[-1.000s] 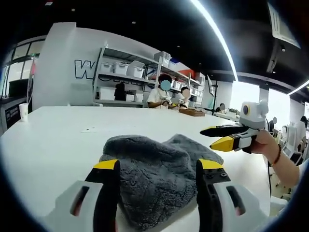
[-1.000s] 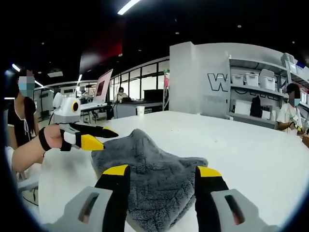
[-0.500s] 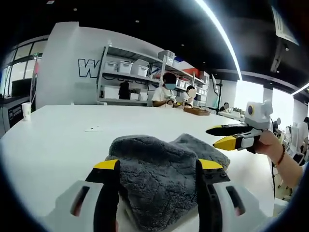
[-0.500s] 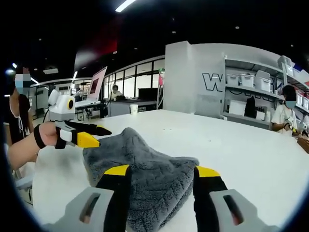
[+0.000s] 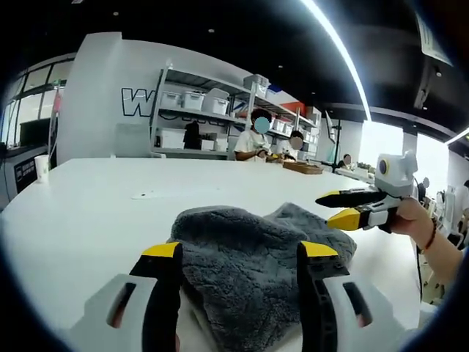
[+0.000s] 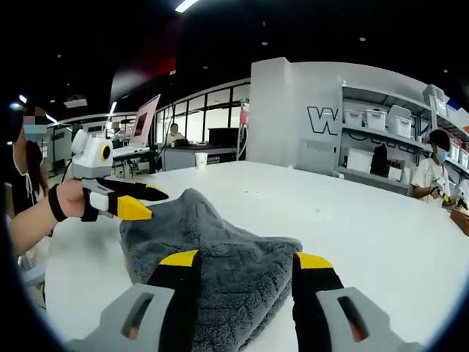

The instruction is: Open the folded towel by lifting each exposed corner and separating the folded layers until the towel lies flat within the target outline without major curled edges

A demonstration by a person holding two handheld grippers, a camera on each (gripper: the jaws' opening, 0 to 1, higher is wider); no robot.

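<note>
A grey fluffy towel (image 5: 253,253) lies folded and bunched on the white table (image 5: 88,213). My left gripper (image 5: 240,253) hangs open just short of its near edge, jaws wide apart, nothing between them. In the left gripper view the right gripper (image 5: 327,208) hovers open over the towel's right corner. In the right gripper view the towel (image 6: 220,246) rises to a peak at its far side. My right gripper (image 6: 245,259) stands open over the near edge. The left gripper (image 6: 157,205), held in a hand, is open beside the towel's left corner.
A paper cup (image 5: 38,169) stands at the table's far left edge. A small flat scrap (image 5: 143,195) lies on the table beyond the towel. Shelves with white bins (image 5: 198,103) and several people are behind the table. A person (image 6: 29,191) stands to the left.
Both cameras have shifted a little, so the towel sits slightly differently in each view. The towel's folds look the same and both grippers stay open.
</note>
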